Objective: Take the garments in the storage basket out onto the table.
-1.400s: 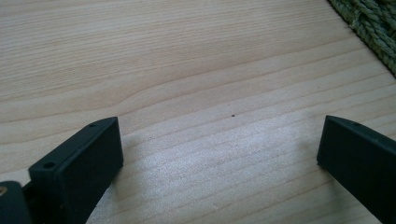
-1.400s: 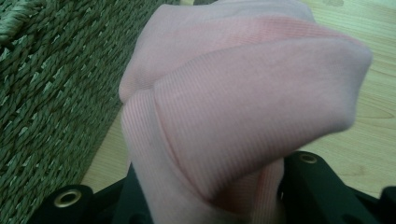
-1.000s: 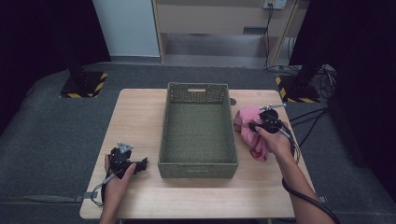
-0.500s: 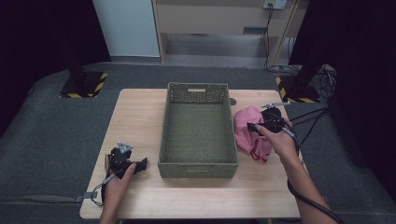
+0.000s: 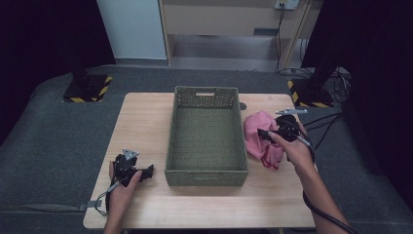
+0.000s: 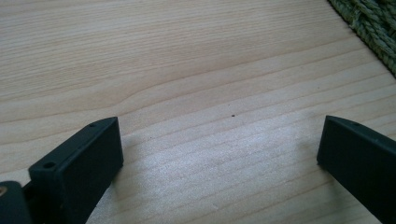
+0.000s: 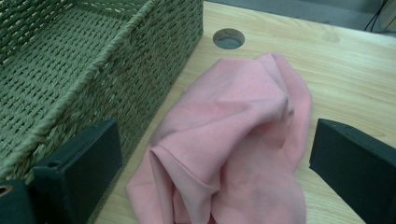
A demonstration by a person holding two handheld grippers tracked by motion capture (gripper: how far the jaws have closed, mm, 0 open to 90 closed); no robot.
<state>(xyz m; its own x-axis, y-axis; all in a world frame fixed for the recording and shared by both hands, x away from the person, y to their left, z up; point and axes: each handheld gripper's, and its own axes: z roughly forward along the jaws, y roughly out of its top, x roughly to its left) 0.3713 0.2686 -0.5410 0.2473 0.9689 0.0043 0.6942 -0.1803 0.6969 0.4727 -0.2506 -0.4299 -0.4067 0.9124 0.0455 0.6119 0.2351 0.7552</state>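
One pink cloth [image 5: 260, 139] lies crumpled on the counter [image 5: 146, 122], just right of one green basket [image 5: 206, 168]. The right gripper [image 5: 265, 133] has just opened its jaws wide above the cloth, gripping nothing. The left gripper [image 5: 148, 170] rests wide open, empty. Grey carpet surrounds the counter.

Green woven basket [image 5: 206, 170] on wooden table [image 5: 141, 122]

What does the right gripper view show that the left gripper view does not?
The right gripper view alone has the crumpled pink cloth lying beside the basket, and a round hole in the tabletop beyond it. The right hand-held gripper has just been opening; the cloth lies ahead of its jaws, unpinched. The left gripper view alone has the left hand-held gripper, open over bare wood. Both share the wooden table and the green woven basket.
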